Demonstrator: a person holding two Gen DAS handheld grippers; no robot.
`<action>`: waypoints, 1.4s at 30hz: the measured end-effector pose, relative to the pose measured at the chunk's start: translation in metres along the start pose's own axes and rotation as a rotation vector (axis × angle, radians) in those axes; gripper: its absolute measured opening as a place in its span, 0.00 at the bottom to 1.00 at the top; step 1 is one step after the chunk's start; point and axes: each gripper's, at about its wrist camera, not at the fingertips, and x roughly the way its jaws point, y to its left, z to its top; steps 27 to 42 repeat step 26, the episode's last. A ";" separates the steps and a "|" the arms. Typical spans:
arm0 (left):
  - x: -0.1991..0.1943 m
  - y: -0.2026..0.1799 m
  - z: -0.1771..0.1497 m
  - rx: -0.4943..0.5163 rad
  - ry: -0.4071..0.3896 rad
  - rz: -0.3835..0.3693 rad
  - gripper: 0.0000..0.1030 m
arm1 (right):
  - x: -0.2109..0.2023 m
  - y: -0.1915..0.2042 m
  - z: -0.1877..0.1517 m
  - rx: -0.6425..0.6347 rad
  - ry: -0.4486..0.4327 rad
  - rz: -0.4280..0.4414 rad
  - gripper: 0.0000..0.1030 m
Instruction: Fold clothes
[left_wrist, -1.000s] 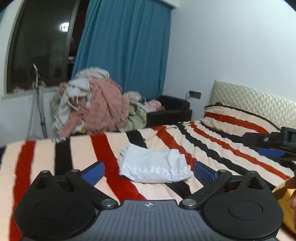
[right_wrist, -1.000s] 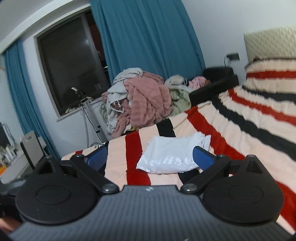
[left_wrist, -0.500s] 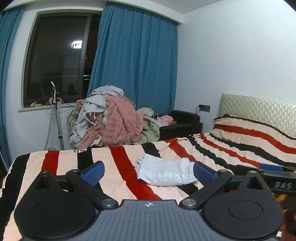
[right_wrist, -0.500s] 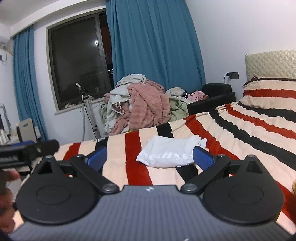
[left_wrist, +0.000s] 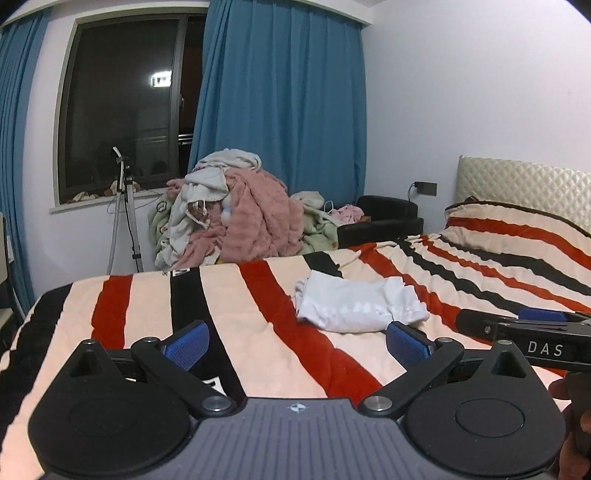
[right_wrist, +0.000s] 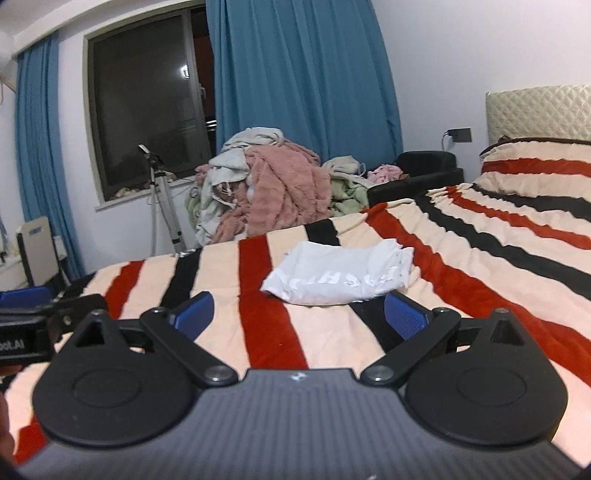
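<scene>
Left tool (left_wrist: 297, 341): matt black plastic arms, blue pads w/ fine ribbed rubbery texture, small shiny metal pivot screws; grey ribbed plastic body below. Right tool (right_wrist: 298, 314): same finish, matt black plastic, blue textured pads, metal rivets.

Folded white shirt (left_wrist: 358, 304): thin, soft cloth, lightly creased, faint print showing through.

Bed blanket (left_wrist: 258, 314) under the shirt: plush, fuzzy fleece-like cloth, matt, red/black/cream stripes.

Clothes heap (left_wrist: 236, 214) behind the bed: pink piece looks thick & furry, others soft knit-type cloth.

Curtain (left_wrist: 280, 110) behind heap: matt blue woven cloth, deep pleats.

Headboard (left_wrist: 524, 188), bed's far end: quilted, slight sheen, leather-like.

Window (left_wrist: 125, 103) beside curtain: glossy glass.
</scene>
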 end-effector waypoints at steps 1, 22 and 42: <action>0.002 0.001 -0.002 -0.004 0.002 0.001 1.00 | 0.001 0.002 -0.001 -0.010 -0.003 -0.007 0.98; 0.020 0.014 -0.008 -0.077 0.027 0.017 1.00 | 0.003 0.005 -0.004 -0.023 0.002 -0.020 0.98; 0.019 0.014 -0.008 -0.079 0.020 0.013 1.00 | 0.003 0.006 -0.003 -0.025 0.003 -0.022 0.98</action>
